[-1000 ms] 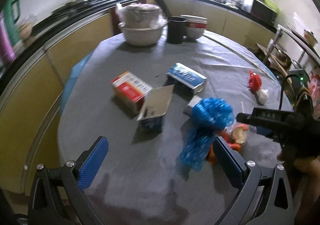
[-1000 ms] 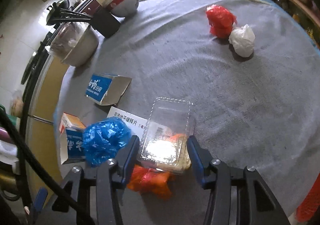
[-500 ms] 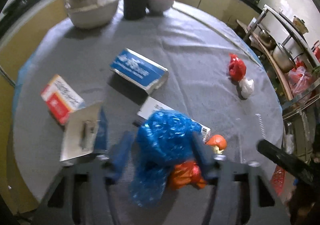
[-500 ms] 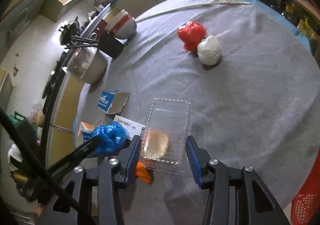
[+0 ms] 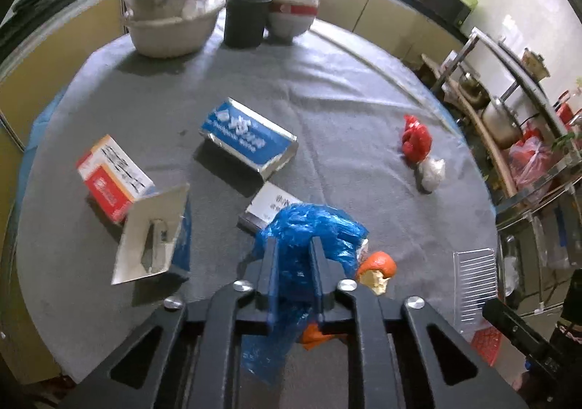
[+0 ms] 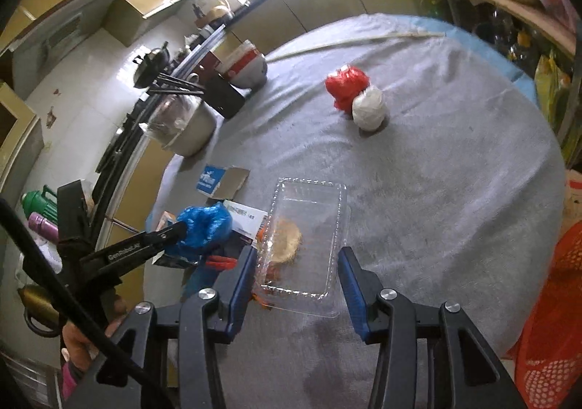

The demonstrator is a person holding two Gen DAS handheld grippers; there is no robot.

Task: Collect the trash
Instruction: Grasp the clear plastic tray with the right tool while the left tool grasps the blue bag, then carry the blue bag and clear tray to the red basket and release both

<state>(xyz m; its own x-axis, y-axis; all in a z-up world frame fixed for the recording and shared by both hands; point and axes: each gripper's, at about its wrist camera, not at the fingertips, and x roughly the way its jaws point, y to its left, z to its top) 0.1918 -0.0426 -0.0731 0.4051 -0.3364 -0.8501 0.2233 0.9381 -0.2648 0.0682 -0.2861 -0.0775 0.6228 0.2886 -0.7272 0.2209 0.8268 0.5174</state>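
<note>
Blue bag (image 5: 309, 238): thin crinkled plastic film, judged very light, soft, slippery. Left gripper (image 5: 293, 263) is clamped on its bunched middle, near table (image 5: 345, 88) edge, just above orange peel (image 5: 378, 265); the tail hangs loose below the jaws. A bunched fold looks the safest hold; a single layer would likely slide out. Right gripper (image 6: 296, 263) is spread wide around the near end of clamshell (image 6: 309, 238), not pinching. Clamshell judged light, springy, crushable; take it across the rim.
</note>
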